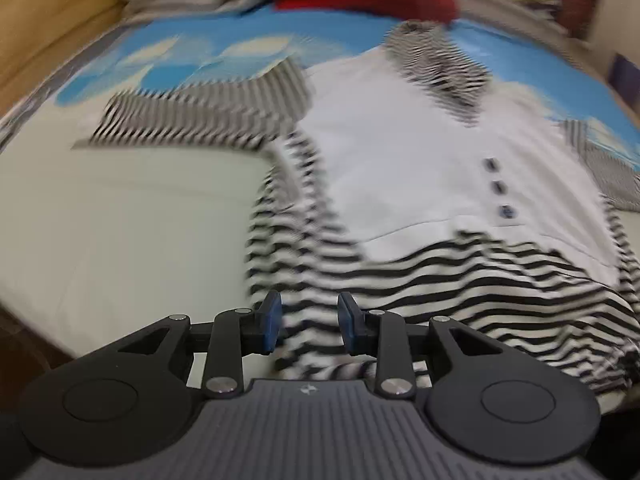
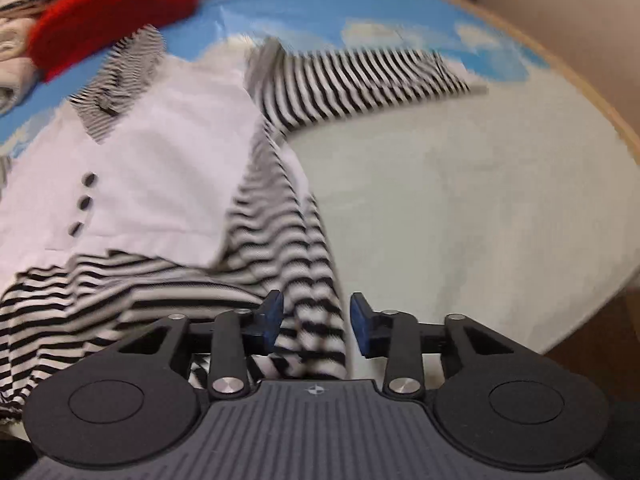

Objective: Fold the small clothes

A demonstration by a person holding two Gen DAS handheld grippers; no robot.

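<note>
Both views motion-blurred. My left gripper [image 1: 309,322] has its jaws partly apart over the striped hem of the small dress [image 1: 400,184]; the pads do not press the cloth. My right gripper [image 2: 317,322] likewise has its jaws apart — a striped fold of hem lies in the gap, nearer the left pad, whether touching I cannot tell. The dress lies flat on the pale-and-blue sheet [image 1: 140,220]: white bodice with three dark buttons [image 1: 498,188] centre right in the left view, one striped sleeve [image 2: 360,76] spread toward the upper right in the right view. A red garment [image 2: 108,12] sits at the upper left — beside the collar.
</note>
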